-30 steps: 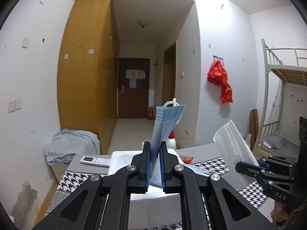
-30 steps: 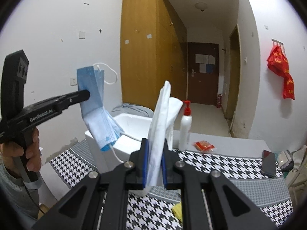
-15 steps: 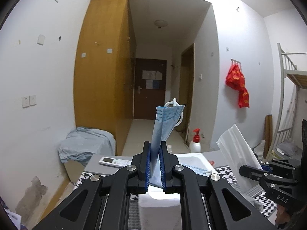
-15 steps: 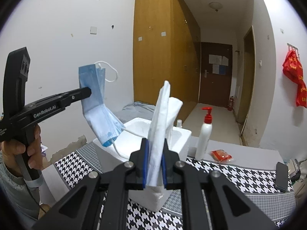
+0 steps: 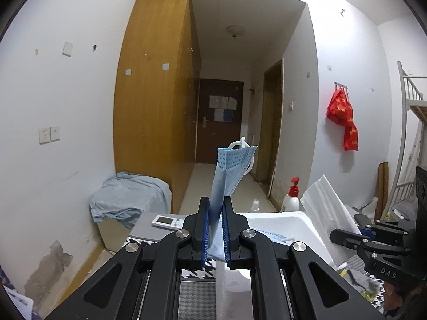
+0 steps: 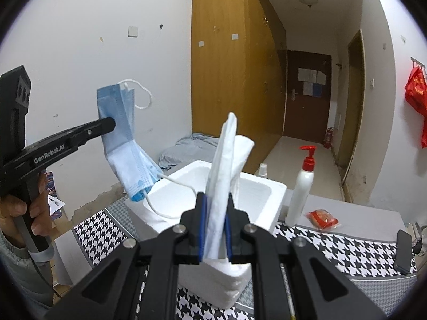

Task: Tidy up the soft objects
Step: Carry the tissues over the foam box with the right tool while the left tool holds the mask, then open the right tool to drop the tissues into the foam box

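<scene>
My left gripper (image 5: 215,229) is pinching a pleated blue face mask (image 5: 229,170), thin non-woven stuff with a dotted edge and a white elastic loop dangling off it. My right gripper (image 6: 215,224) is clamped on a folded white tissue (image 6: 226,165), soft and a bit crinkly, standing up in a tall wedge. Both hang over the white foam box (image 6: 267,194), a chunky rounded tub sitting on the houndstooth tablecloth (image 6: 333,248). There's a smooth plastic pump bottle (image 6: 303,186) just beside the box.
</scene>
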The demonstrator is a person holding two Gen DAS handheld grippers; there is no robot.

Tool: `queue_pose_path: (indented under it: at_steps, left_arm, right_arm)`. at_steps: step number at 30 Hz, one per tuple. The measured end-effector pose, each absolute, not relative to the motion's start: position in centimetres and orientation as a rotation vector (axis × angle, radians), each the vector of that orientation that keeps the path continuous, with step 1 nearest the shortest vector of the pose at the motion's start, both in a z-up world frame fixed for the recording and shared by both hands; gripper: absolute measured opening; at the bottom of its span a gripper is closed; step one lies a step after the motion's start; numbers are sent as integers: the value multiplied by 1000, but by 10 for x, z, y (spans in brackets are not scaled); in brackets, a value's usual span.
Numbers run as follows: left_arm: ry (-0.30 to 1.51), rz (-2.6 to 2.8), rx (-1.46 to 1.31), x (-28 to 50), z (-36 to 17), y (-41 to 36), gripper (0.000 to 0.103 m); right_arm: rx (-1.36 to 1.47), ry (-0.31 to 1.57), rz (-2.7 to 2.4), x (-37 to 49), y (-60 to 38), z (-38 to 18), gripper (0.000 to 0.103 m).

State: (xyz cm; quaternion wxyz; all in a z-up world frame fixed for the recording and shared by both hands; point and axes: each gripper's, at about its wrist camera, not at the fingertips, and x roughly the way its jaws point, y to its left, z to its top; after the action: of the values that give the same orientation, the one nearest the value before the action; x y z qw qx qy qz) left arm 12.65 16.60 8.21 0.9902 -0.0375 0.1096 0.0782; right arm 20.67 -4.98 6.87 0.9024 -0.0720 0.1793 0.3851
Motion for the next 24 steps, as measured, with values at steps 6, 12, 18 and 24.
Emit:
queue_pose_path:
  at_steps: [6, 12, 18, 24]
  left_arm:
    - [227, 171, -92, 126, 78, 173, 10]
    - [239, 171, -96, 130, 75, 175, 10]
    - [244, 166, -103, 133, 74, 179, 10]
    - [248, 159, -105, 134, 73, 182, 10]
  right_arm:
    - [-160, 380, 806, 213, -42, 66, 15]
    - [-171, 397, 809, 219, -34, 62, 15]
    - [-166, 419, 817, 228, -26, 60, 16]
    - [-158, 450, 814, 238, -20, 54, 30]
